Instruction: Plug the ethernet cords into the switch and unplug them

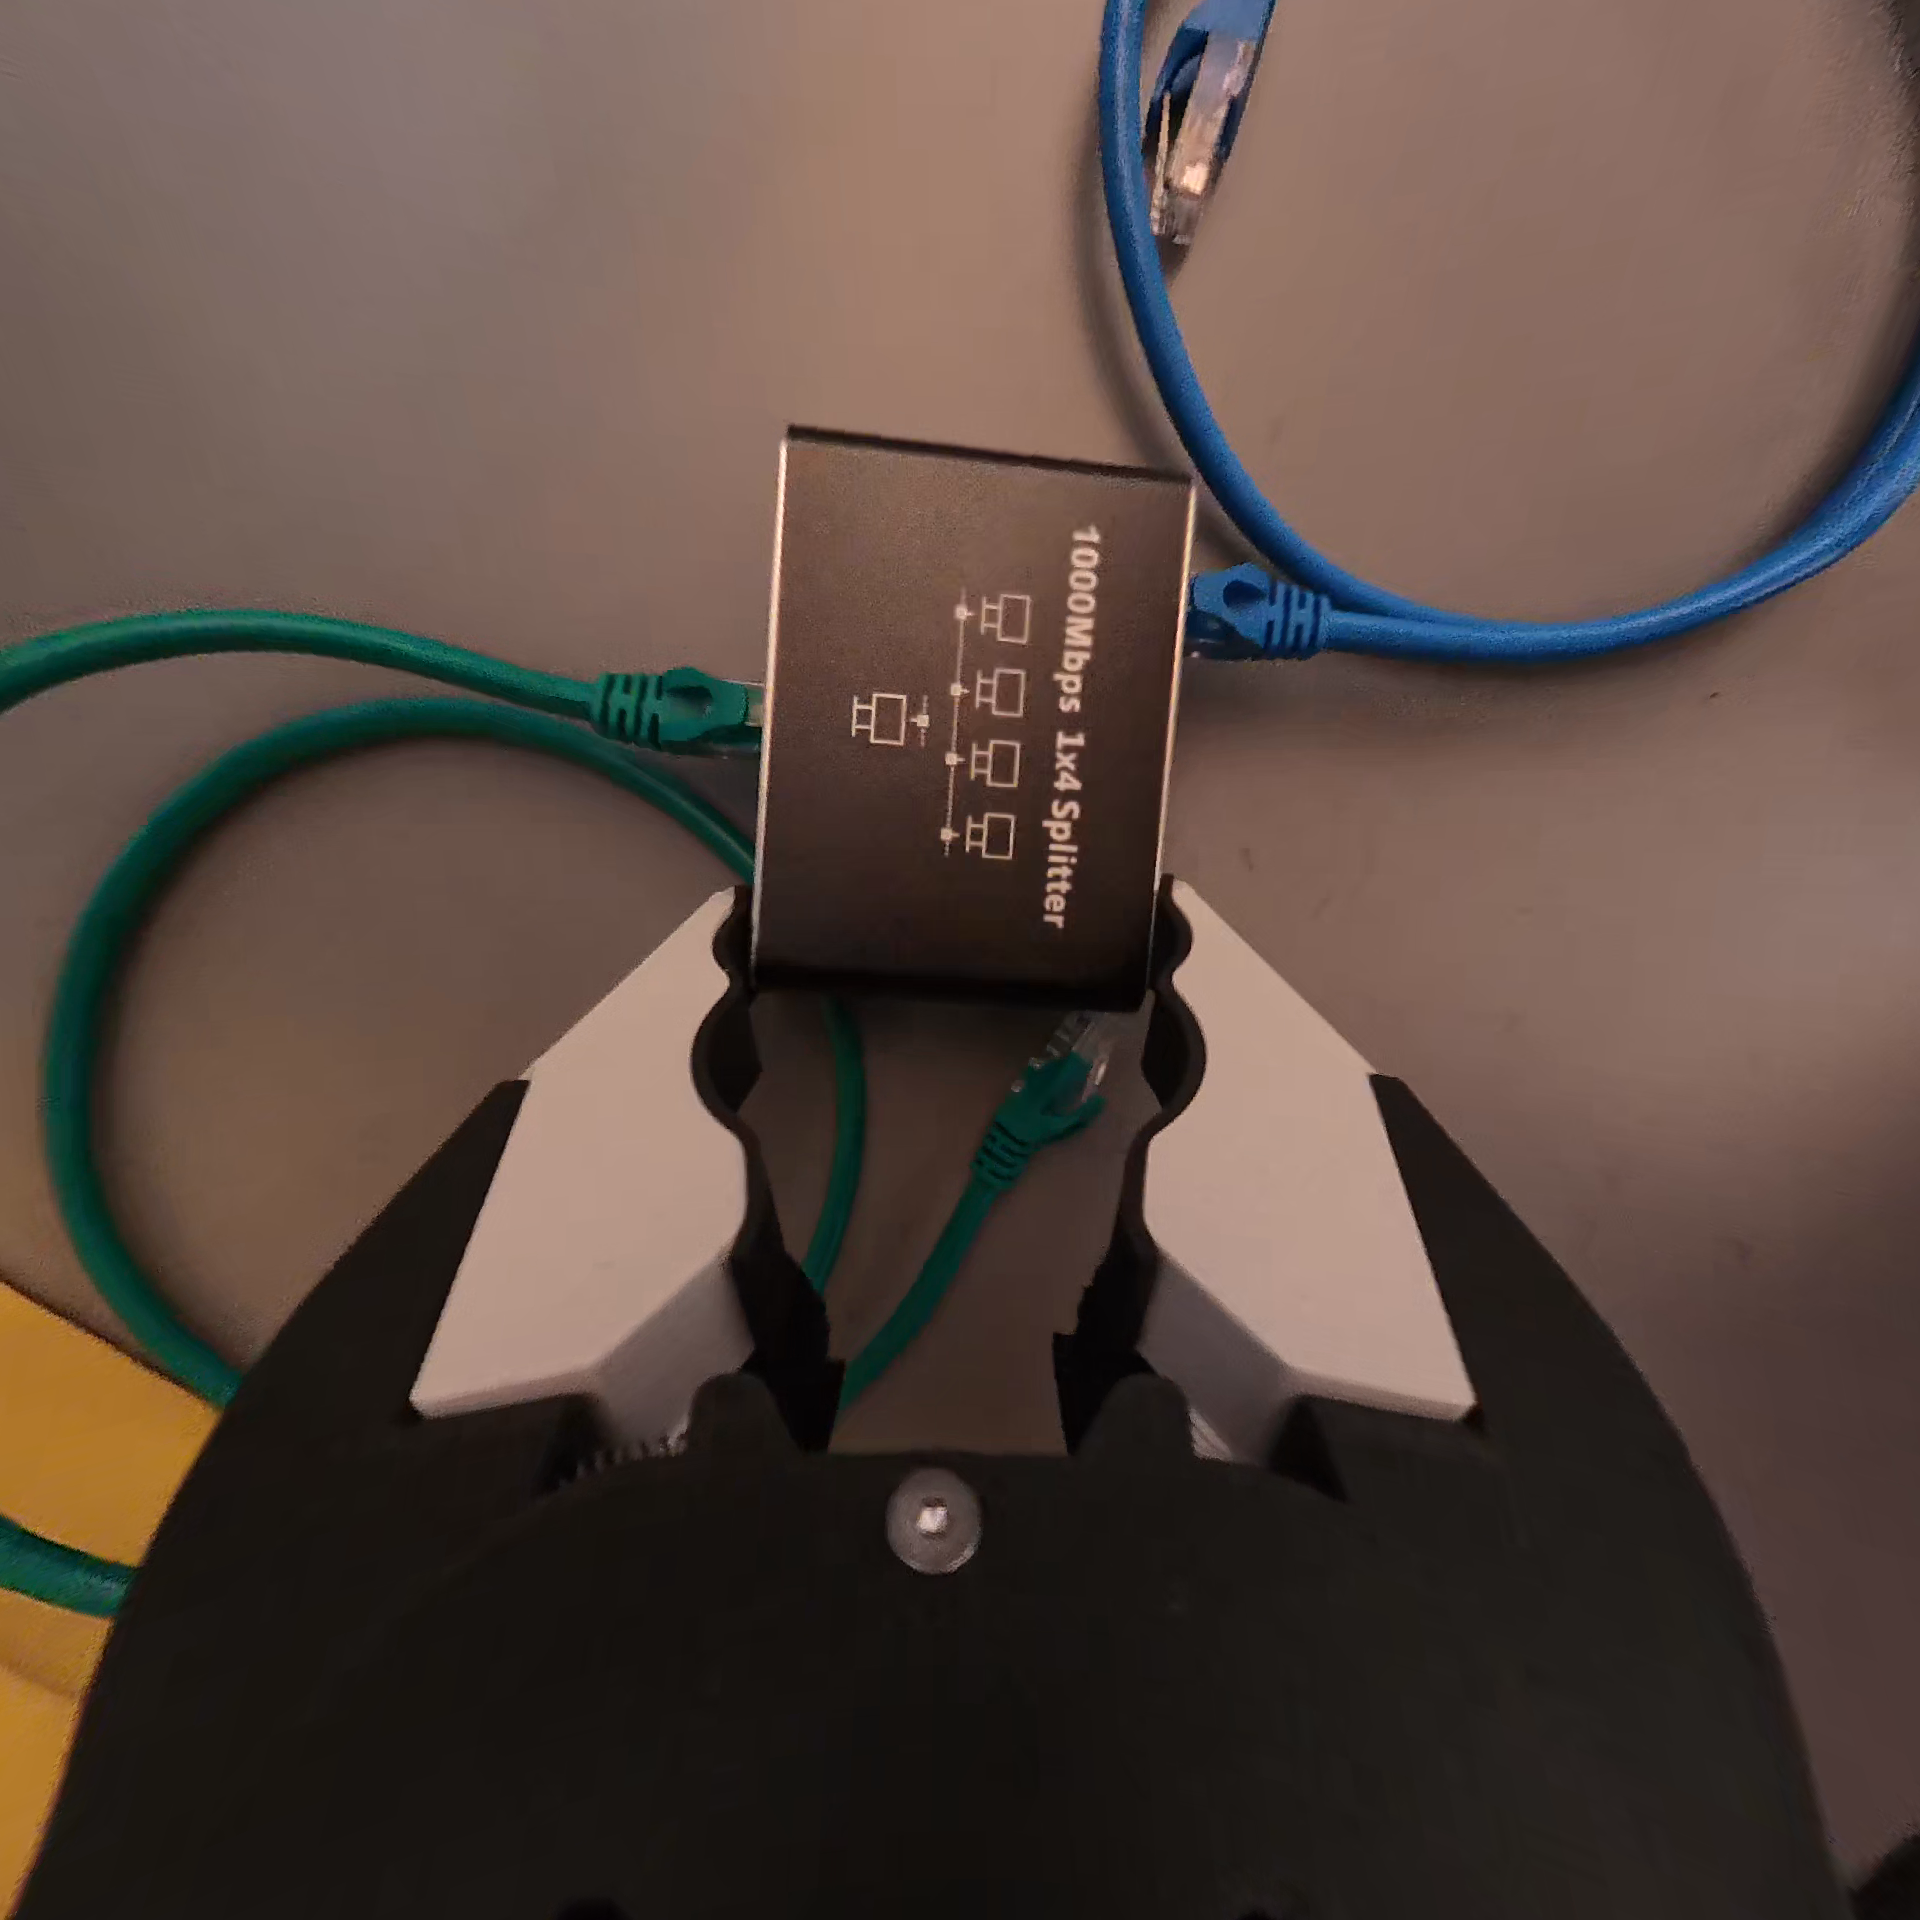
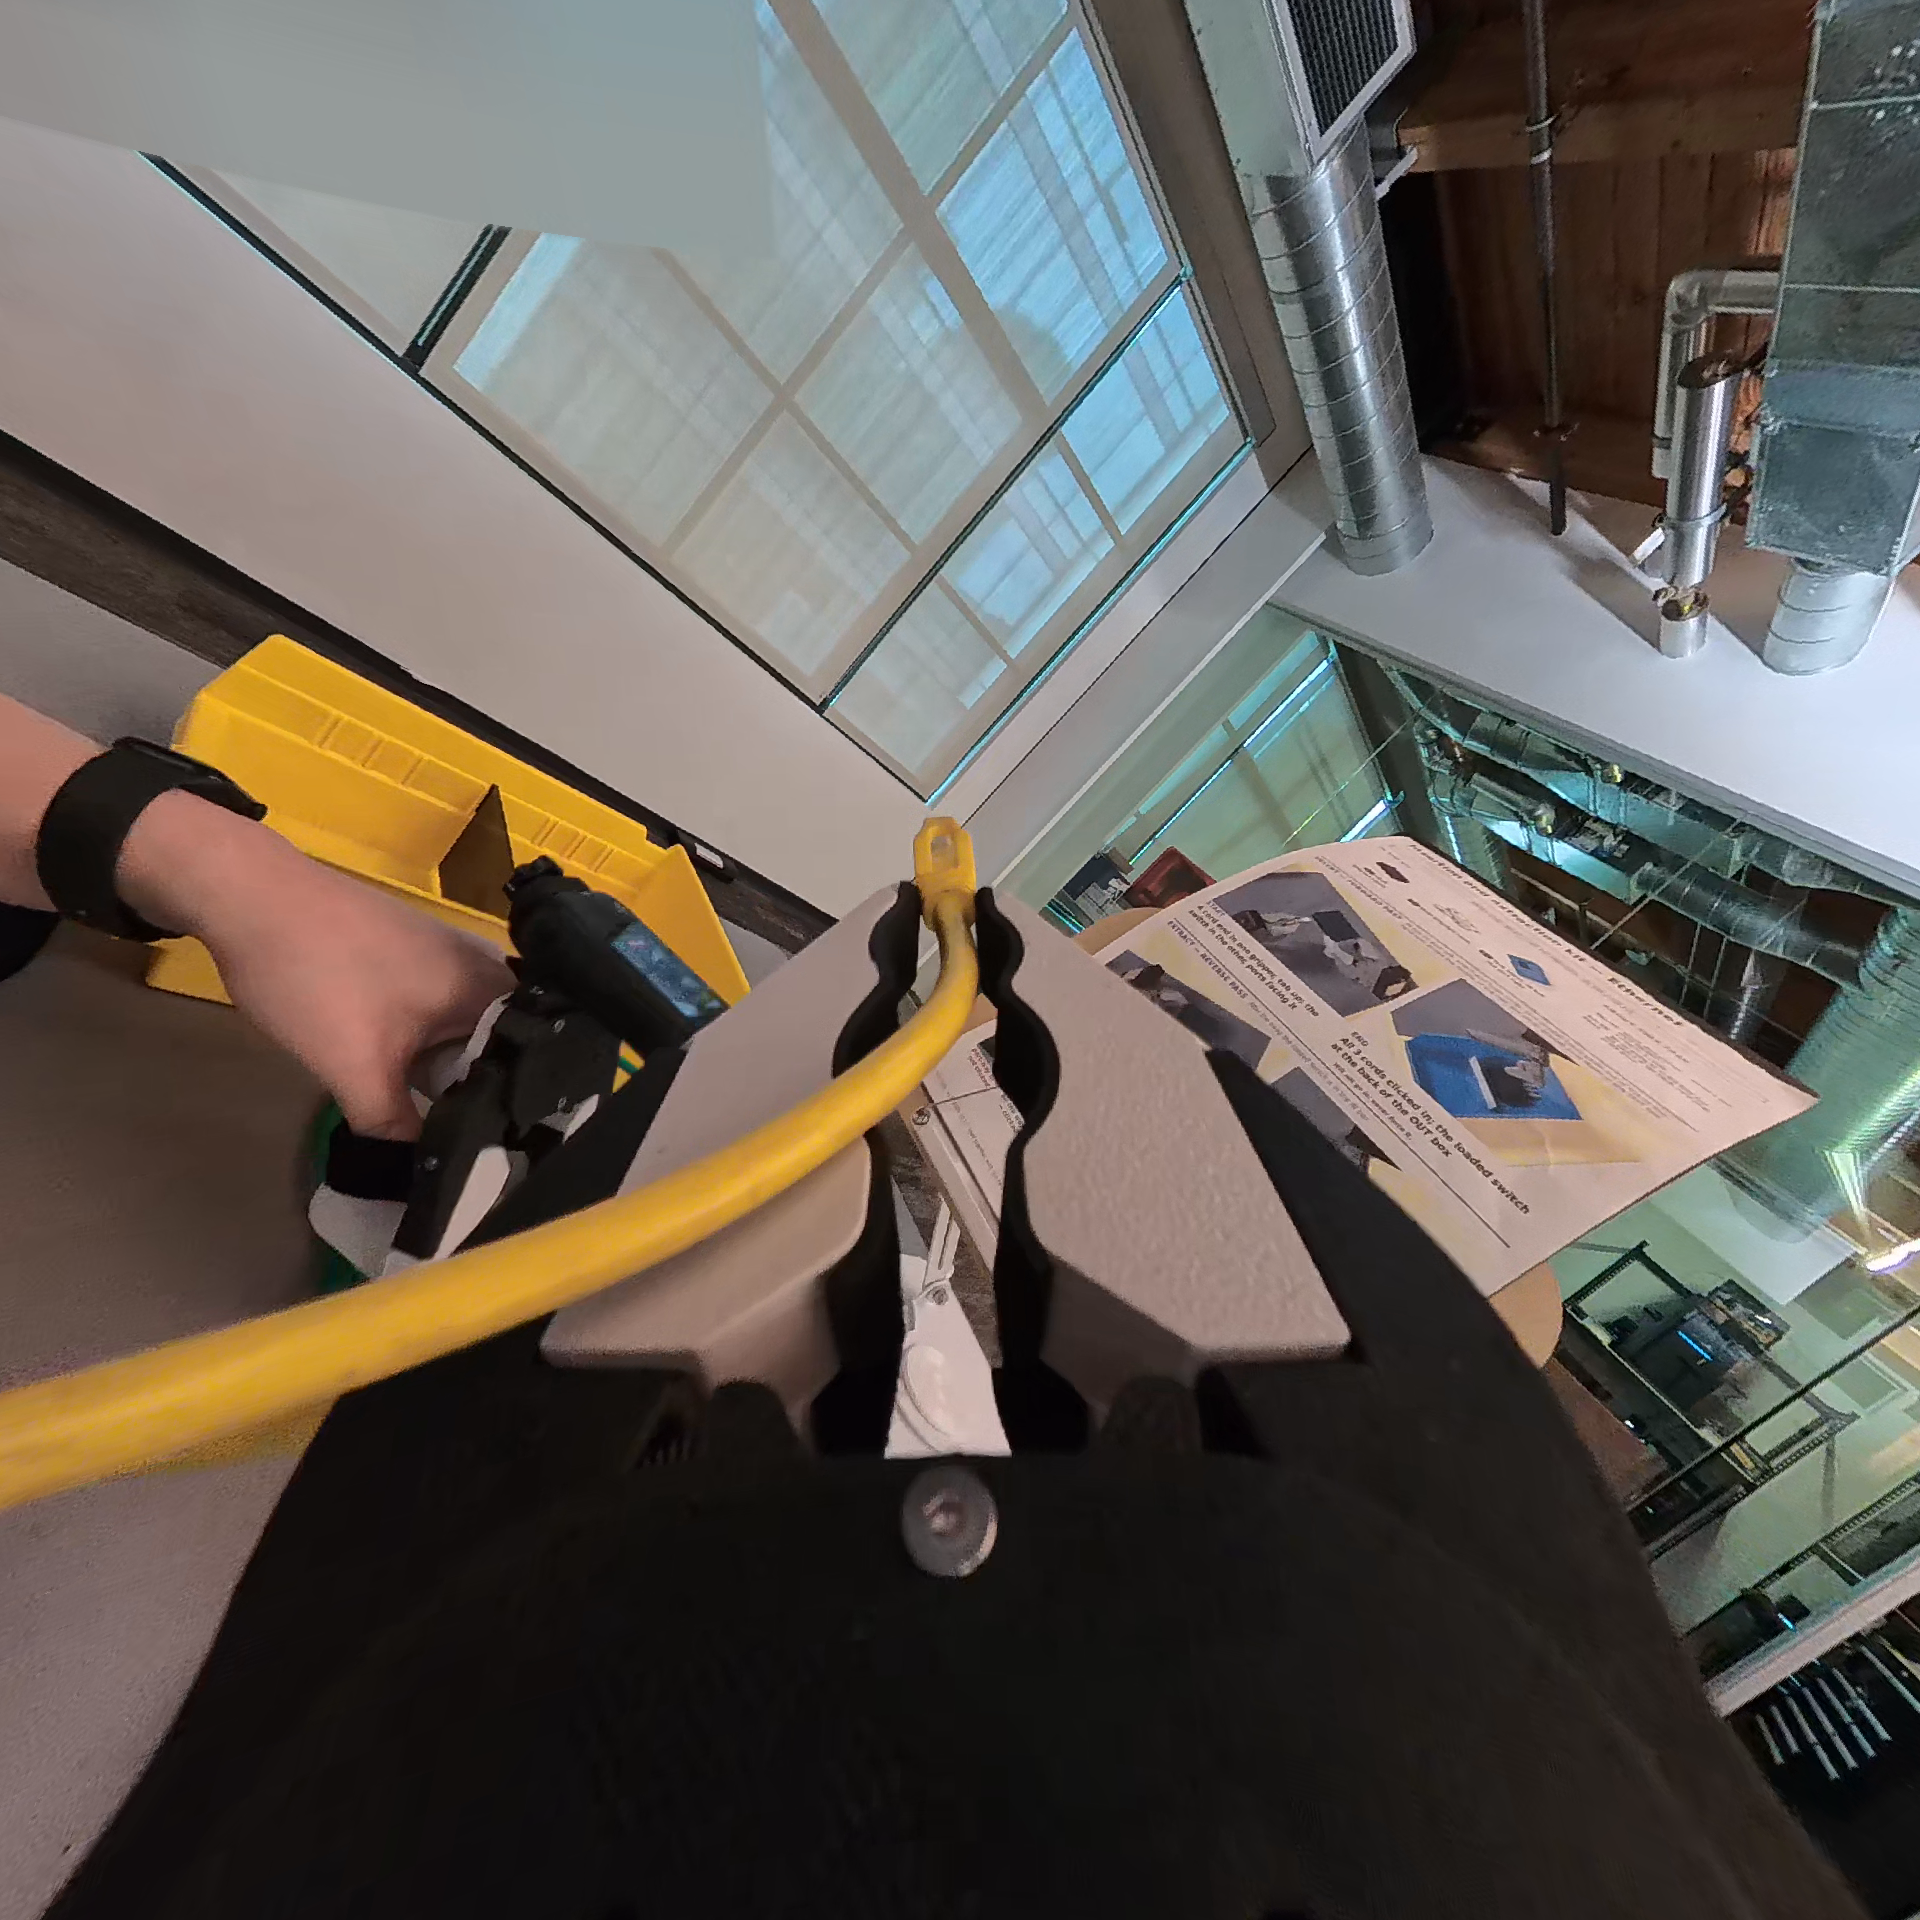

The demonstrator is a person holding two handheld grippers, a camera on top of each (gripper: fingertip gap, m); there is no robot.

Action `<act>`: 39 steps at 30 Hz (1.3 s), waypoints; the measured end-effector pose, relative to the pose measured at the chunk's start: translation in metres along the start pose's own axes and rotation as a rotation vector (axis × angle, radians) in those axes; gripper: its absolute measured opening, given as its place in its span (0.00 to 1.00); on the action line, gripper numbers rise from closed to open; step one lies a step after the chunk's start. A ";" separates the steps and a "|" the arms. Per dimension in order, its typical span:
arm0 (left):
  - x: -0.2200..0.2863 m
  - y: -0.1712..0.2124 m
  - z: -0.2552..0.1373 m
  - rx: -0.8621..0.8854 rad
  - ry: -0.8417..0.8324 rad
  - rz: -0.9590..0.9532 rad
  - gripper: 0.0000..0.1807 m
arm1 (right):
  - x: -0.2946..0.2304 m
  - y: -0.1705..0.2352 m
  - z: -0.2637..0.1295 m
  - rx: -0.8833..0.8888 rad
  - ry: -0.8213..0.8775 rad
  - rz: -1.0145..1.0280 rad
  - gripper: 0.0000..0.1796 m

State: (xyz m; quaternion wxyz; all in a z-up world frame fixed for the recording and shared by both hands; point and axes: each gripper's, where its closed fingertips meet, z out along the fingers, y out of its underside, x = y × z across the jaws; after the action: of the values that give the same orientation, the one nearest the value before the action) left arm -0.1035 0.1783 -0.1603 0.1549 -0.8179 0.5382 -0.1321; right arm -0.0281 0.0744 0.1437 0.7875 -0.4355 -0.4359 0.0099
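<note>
Gripping the near end of the switch (image 1: 966,717), the left gripper (image 1: 954,935) has its two fingers pressed against the box's left and right sides. The switch is a dark metal box with white markings on top, lying on the grey counter (image 1: 416,364). A green cord (image 1: 312,665) has one plug seated in the switch's left side; its other plug (image 1: 1049,1101) lies loose on the counter between the gripper's fingers, just under the near edge of the box. A blue cord (image 1: 1558,623) is plugged into the right side — its free plug (image 1: 1195,135) rests at the far right, well apart from the box.

In the right wrist view, the right gripper (image 2: 948,914) pinches a yellow cord (image 2: 623,1236) just behind its plug (image 2: 940,847), which sticks out past the fingertips, up in the air. To the left, a hand (image 2: 312,987) with a black wristband holds the other gripper — a yellow bin (image 2: 395,769) sits on the counter behind it. A printed sheet (image 2: 1455,1039) stands to the right.
</note>
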 end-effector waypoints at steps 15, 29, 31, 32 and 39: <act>0.091 -0.050 -0.054 0.250 1.011 -0.460 0.41 | 0.002 -0.015 -0.005 0.000 -0.035 0.052 0.06; 0.090 -0.090 -0.113 0.594 1.236 -0.481 0.41 | -0.028 0.025 0.007 -0.364 -0.187 0.099 0.06; 0.088 -0.095 -0.124 0.654 1.243 -0.479 0.41 | -0.035 0.035 0.011 -0.406 -0.205 0.092 0.05; 0.086 -0.096 -0.129 0.680 1.246 -0.482 0.41 | -0.039 0.040 0.013 -0.431 -0.211 0.086 0.05; 0.076 -0.100 -0.140 0.762 1.191 -0.471 0.40 | -0.052 0.060 0.021 -0.543 -0.222 0.043 0.05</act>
State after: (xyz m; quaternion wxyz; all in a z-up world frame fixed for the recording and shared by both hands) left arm -0.0440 0.1304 0.0117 0.0776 -0.5911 0.2582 -0.7602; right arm -0.0532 0.1054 0.0722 0.5894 -0.6357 -0.4966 -0.0428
